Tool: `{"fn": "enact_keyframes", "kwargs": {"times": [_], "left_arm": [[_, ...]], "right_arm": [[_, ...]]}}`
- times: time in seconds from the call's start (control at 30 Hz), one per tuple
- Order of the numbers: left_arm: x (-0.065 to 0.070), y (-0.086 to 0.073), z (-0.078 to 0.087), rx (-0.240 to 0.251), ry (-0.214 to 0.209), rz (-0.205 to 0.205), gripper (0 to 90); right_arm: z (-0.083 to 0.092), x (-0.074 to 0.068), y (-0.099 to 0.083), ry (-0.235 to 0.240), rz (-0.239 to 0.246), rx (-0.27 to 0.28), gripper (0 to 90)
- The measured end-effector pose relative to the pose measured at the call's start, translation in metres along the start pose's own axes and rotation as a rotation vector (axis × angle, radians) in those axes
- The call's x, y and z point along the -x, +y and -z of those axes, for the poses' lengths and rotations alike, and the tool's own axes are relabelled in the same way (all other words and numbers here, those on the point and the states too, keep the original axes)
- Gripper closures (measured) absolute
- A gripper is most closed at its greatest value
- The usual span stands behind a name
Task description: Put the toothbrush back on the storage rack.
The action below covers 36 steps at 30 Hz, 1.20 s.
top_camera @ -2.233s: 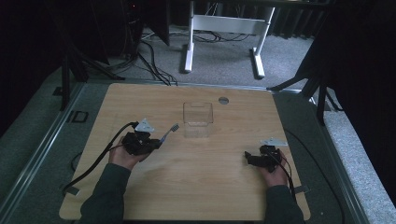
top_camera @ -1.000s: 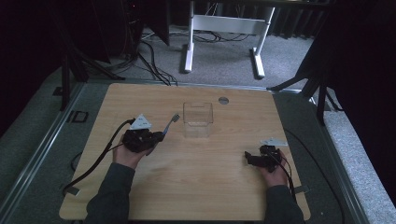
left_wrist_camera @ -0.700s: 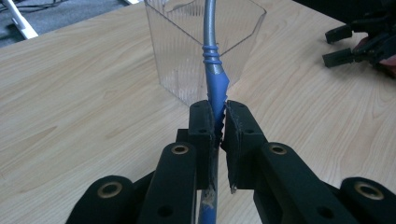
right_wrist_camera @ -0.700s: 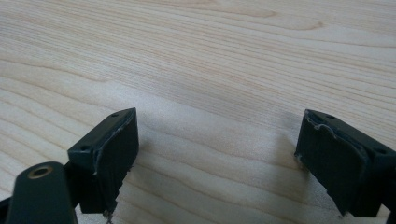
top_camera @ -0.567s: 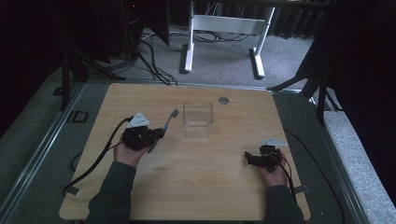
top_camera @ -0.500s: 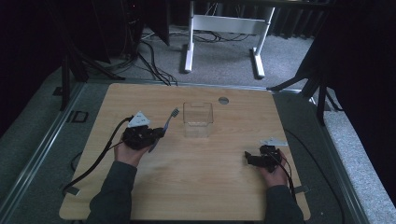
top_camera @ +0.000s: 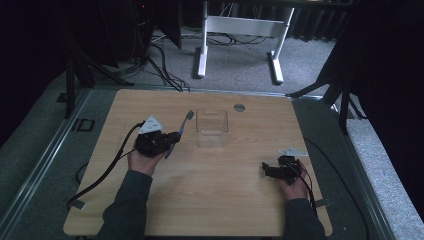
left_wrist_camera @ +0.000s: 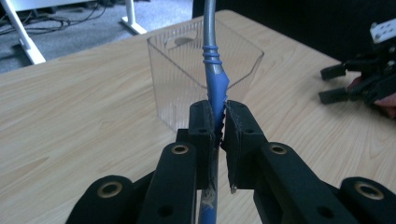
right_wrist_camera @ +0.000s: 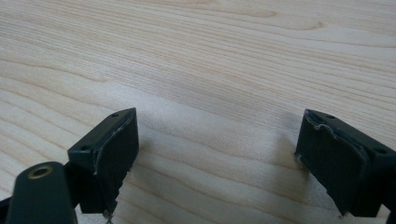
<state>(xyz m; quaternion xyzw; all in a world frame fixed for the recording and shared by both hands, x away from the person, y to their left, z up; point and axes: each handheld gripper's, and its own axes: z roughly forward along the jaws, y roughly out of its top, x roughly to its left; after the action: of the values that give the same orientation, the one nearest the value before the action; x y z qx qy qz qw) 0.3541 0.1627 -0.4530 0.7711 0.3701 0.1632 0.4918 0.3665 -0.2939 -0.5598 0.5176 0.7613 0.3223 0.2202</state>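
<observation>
My left gripper (top_camera: 169, 141) (left_wrist_camera: 218, 122) is shut on the blue part of a toothbrush's handle (left_wrist_camera: 214, 77). The toothbrush (top_camera: 182, 128) has a grey neck and slants up and away, its head close to the left wall of a clear plastic box (top_camera: 212, 128) (left_wrist_camera: 184, 70). The box stands upright near the middle of the wooden table (top_camera: 215, 200), just beyond the held brush. My right gripper (top_camera: 266, 171) (right_wrist_camera: 217, 156) rests low over bare wood at the right, jaws wide open with nothing between them. The left gripper view also catches the right gripper (left_wrist_camera: 359, 81) at its right edge.
A small round grey cap (top_camera: 239, 107) sits in the tabletop near the far edge. Behind the table stand a white desk frame (top_camera: 240, 30) and loose cables on grey carpet. A black cable (top_camera: 107, 167) trails from the left gripper toward the near left corner.
The left hand has edged away from me with the toothbrush, whose head has swung from pointing right to pointing farther up beside the box. The right gripper has stayed put.
</observation>
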Motion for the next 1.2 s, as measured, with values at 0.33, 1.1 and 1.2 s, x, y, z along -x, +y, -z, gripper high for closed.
{"fn": "enact_keyframes", "kwargs": {"times": [0.33, 1.1, 1.2], "left_arm": [[-0.0047, 0.0028, 0.0004, 0.029, 0.001, 0.021, 81.6], [-0.0096, 0.0044, -0.0046, 0.080, 0.000, 0.057, 81.6], [-0.0102, 0.0049, -0.0053, 0.089, -0.004, 0.064, 81.6]], "right_arm": [[0.0000, 0.0000, 0.0000, 0.000, 0.000, 0.000, 12.6], [0.0000, 0.0001, 0.0000, 0.000, 0.001, 0.001, 12.6], [0.0000, 0.0001, 0.0000, 0.000, 0.001, 0.001, 12.6]]}}
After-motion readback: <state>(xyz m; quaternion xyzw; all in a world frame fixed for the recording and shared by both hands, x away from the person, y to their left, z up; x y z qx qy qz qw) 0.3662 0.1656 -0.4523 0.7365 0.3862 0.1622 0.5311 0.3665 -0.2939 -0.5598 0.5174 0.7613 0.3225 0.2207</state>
